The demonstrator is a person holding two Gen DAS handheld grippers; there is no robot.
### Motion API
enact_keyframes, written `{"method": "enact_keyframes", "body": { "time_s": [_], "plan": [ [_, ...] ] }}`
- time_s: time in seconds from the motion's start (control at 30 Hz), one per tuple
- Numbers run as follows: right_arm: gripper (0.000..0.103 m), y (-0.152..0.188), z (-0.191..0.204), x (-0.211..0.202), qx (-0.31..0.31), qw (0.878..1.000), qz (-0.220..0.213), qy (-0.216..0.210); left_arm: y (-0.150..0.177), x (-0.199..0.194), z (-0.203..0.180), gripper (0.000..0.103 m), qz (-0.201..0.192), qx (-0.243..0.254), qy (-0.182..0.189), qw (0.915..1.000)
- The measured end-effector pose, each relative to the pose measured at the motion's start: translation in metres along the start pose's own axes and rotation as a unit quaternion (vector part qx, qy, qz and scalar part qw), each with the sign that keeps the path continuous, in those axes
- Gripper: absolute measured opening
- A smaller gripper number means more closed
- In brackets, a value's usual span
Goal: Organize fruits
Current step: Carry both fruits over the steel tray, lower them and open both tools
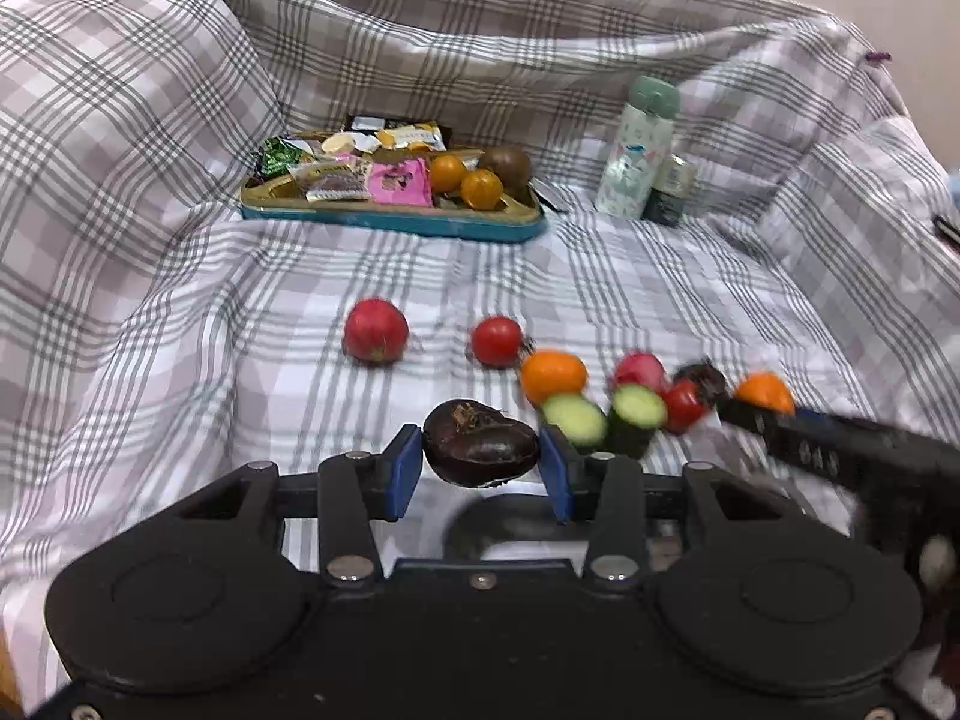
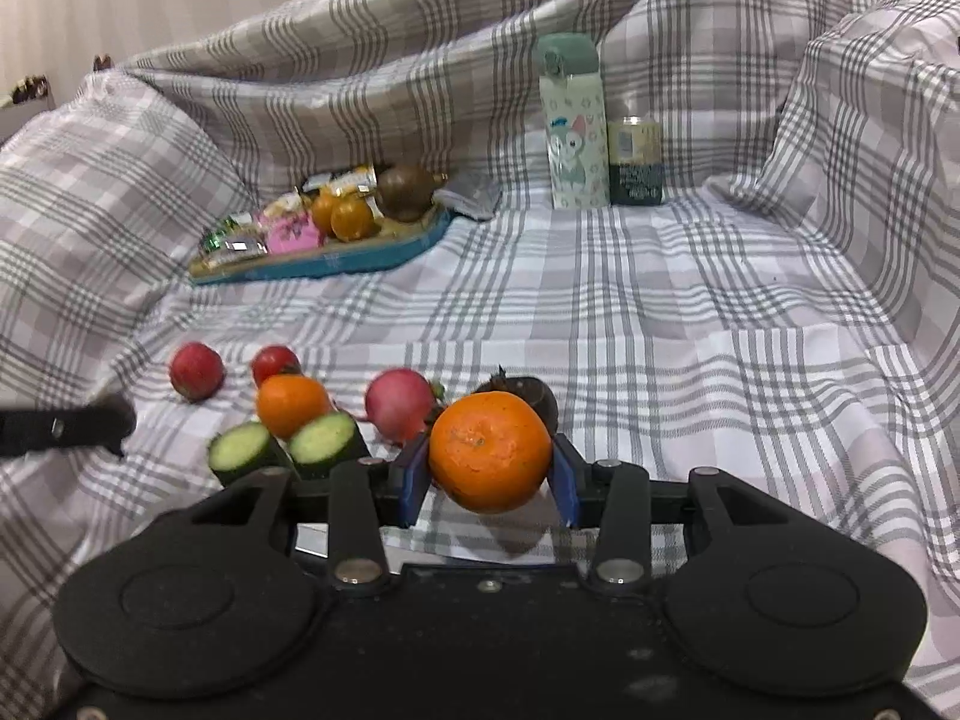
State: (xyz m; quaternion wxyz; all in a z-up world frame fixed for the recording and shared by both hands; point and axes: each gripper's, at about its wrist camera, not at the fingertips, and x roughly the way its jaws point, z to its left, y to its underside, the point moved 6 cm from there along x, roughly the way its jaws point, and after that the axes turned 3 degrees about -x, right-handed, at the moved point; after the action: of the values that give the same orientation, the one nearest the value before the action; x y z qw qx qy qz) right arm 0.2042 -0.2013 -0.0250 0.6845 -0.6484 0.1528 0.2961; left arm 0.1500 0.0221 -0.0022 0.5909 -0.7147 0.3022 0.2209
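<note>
My left gripper (image 1: 480,462) is shut on a dark brown water chestnut (image 1: 480,444), held above the checked cloth. My right gripper (image 2: 491,468) is shut on an orange tangerine (image 2: 489,450); it also shows at the right of the left wrist view (image 1: 765,391). On the cloth lie a red radish (image 1: 376,330), a tomato (image 1: 497,341), another tangerine (image 1: 552,375), two cucumber pieces (image 1: 576,417) (image 1: 636,420), a pink radish (image 1: 639,371), a small tomato (image 1: 683,405) and a dark chestnut (image 2: 528,393).
A teal tray (image 1: 390,221) at the back holds snack packets, two small oranges (image 1: 465,180) and a brown kiwi (image 1: 507,165). A pale green bottle (image 1: 639,147) and a dark can (image 1: 672,189) stand at the back right. Checked cloth rises on all sides.
</note>
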Motion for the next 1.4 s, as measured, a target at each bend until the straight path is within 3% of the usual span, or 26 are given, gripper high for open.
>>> {"method": "enact_keyframes", "body": {
  "time_s": [0.23,0.6,0.9,1.4],
  "plan": [
    [0.043,0.002,0.003,-0.029,0.014,1.000,0.000,-0.012,0.034,-0.013,-0.024,0.050,0.033,0.027,-0.001,0.9991],
    [0.043,0.058,0.022,-0.081,-0.011,0.997,0.080,0.003,0.077,-0.018,-0.036,0.050,0.087,0.034,-0.004,0.9956],
    [0.044,0.085,0.024,-0.087,0.000,0.988,0.152,0.028,0.081,-0.017,-0.046,0.050,0.097,0.059,-0.012,0.9935],
    [0.044,0.084,0.026,-0.086,0.002,0.989,0.148,0.020,0.087,-0.019,-0.042,0.051,0.119,0.042,-0.011,0.9920]
  ]
}}
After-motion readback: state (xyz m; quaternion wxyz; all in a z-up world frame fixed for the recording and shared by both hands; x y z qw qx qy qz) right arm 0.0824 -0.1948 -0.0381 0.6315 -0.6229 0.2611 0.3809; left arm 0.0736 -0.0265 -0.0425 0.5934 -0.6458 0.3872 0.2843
